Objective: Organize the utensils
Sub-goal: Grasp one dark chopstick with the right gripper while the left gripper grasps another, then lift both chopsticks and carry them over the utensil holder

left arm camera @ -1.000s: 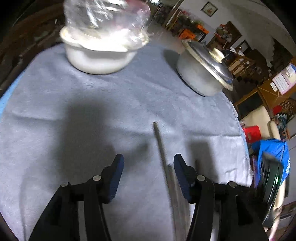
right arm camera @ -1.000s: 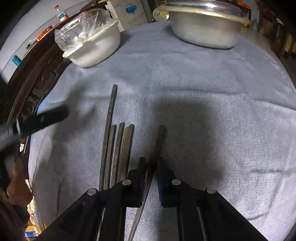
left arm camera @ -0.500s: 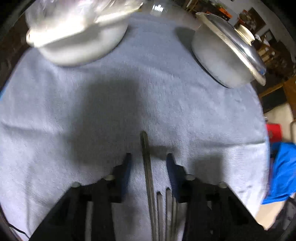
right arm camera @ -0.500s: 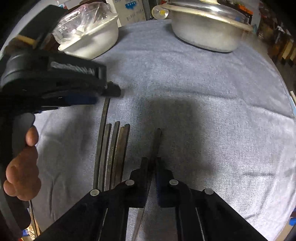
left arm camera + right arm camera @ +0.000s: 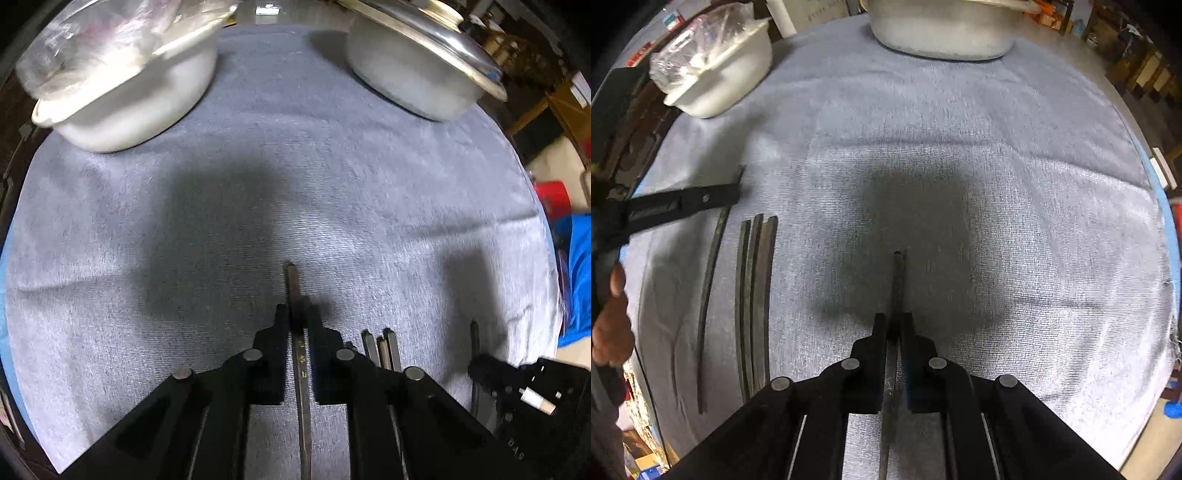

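Lower ends of both held chopsticks hidden under gripper bodies. Left gripper (image 5: 297, 319), steeply downward, jaws closing onto long chopstick (image 5: 291, 288) lying on grey cloth (image 5: 258, 192). Right gripper (image 5: 894, 325) clamped on another chopstick (image 5: 898, 273). Only in right view: three grouped chopsticks (image 5: 753, 295) full-length, person's hand (image 5: 611, 332).

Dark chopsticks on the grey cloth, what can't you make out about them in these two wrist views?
- Left wrist view: the dark chopstick in the closing left gripper runs off the bottom edge.
- Left wrist view: the three loose chopsticks are hidden lower down by the gripper's arm.
- Right wrist view: the chopstick in the right gripper has blurred markings.
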`<state>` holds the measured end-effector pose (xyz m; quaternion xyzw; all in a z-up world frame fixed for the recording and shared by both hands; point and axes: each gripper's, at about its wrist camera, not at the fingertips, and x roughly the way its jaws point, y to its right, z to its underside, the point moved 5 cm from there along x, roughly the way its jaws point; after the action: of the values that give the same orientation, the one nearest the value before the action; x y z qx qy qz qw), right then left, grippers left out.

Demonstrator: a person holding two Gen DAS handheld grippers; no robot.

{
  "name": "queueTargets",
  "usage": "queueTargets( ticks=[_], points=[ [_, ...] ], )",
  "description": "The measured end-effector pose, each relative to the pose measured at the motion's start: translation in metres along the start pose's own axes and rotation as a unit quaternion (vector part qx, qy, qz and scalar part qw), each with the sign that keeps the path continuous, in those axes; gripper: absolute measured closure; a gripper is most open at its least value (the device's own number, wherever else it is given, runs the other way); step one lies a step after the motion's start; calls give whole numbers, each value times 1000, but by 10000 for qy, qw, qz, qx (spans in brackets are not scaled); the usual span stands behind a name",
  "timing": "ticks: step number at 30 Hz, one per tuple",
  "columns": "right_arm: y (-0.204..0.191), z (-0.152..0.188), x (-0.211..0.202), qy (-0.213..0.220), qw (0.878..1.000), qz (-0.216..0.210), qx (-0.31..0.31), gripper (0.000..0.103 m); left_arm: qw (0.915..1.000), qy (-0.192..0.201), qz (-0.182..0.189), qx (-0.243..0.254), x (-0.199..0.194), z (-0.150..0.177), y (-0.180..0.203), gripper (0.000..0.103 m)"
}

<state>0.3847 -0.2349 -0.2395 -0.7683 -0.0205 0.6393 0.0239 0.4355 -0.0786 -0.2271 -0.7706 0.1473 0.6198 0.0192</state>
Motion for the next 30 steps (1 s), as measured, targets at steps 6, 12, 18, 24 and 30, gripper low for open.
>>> queueTargets(
  ticks=[6, 12, 18, 24, 30],
  points=[
    [-5, -4, 0, 183, 9998, 42, -49, 96, 9997, 199, -137, 81, 0, 1, 9, 94],
    [5, 19, -13, 542, 9981, -271, 63, 97, 9984, 547, -58, -114, -19, 21, -6, 97],
    [4, 44, -66, 1425, 9890, -390, -31, 97, 9916, 1259, 214, -198, -81, 65, -16, 97],
    [0, 86, -133, 2459, 9683, -428, -73, 97, 9762, 2122, 402, -170, -158, 105, 0, 97],
    [-14, 130, -178, 3408, 9387, -525, -72, 97, 9553, 2915, 483, -121, -226, 158, 14, 98]
  ],
)
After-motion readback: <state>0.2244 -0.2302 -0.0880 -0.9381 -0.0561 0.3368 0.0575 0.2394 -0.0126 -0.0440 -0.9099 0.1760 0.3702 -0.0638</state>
